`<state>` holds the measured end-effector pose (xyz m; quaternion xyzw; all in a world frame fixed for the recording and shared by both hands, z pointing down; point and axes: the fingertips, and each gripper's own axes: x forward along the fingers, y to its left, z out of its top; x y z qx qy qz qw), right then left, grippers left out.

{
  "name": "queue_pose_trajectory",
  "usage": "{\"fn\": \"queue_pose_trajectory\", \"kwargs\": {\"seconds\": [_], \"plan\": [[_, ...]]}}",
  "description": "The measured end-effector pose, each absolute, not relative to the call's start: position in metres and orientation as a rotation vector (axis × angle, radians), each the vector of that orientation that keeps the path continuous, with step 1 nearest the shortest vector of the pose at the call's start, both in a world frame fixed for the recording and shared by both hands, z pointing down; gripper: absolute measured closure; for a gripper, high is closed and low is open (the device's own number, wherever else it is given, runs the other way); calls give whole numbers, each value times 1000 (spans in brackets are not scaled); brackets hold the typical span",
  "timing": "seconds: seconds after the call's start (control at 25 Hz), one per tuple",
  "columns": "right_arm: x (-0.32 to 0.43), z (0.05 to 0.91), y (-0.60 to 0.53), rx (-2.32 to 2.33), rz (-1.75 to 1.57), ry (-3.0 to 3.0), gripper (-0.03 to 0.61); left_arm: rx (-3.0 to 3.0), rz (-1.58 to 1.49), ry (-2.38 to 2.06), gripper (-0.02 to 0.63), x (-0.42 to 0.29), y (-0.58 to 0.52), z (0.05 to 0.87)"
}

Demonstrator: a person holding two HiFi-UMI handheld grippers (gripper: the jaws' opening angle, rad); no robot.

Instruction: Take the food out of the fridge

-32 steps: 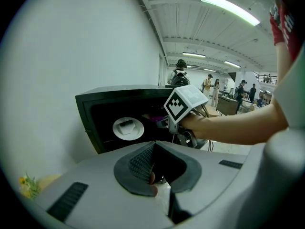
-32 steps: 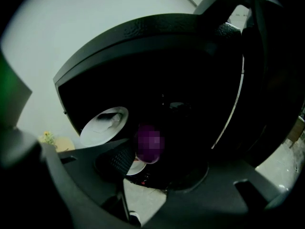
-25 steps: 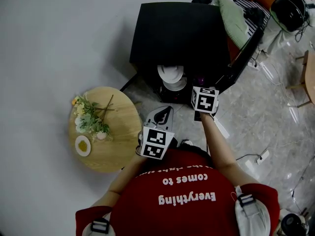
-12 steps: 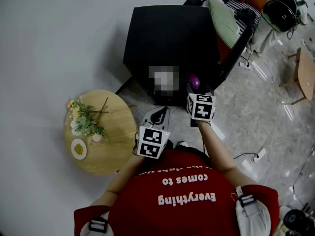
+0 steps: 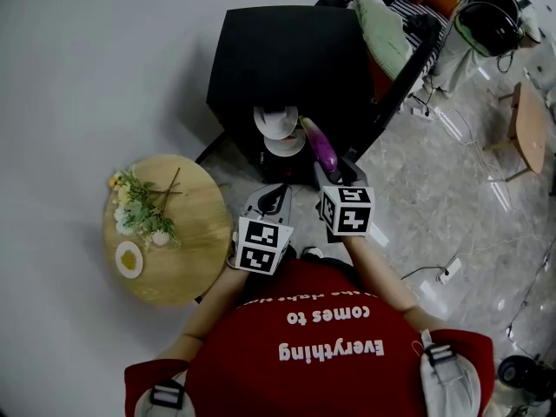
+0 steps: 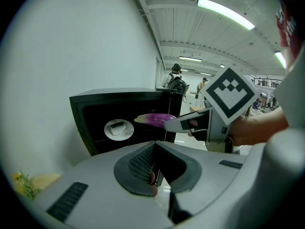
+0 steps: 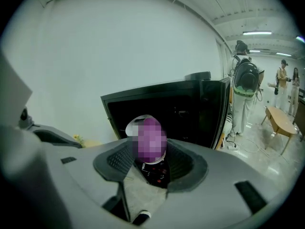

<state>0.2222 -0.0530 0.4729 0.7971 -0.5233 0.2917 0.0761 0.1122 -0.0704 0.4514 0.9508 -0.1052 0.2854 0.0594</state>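
Fridge (image 5: 287, 55): black, door open, at 12 o'clock of the person in the head view.

Round worktop (image 5: 187, 254): at 9 o'clock, carrying flowers (image 5: 139, 211) and a small plate (image 5: 129, 259).

Right gripper (image 5: 328, 174): fingers pinching one end of the eggplant (image 5: 318, 144). The eggplant is in the air just outside the fridge mouth, free end pointing to 11 o'clock.

Left gripper (image 5: 273, 200): fingers pressed together, empty, at 7 o'clock of the eggplant.

White bowl (image 5: 276, 122): inside the fridge, at 10 o'clock of the eggplant. Contents cannot be told.

Step, as judged: eggplant extraction, nearly clear of the fridge.

Next move calls for swinging toward 9 o'clock and setting it on bare wood, clear of flowers and plate. The bowl may follow.
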Motion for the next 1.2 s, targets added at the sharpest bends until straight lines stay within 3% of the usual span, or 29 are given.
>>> {"fn": "queue_pose_trajectory", "kwargs": {"seconds": [0.64,1.2], "plan": [[160,467,-39,2233,860,-1827,374,2846,807,-406,607,96,-59,452],[85,466,-85,1919,807,-2117,374,2702,764,-815,607,18,-92,452]]}}
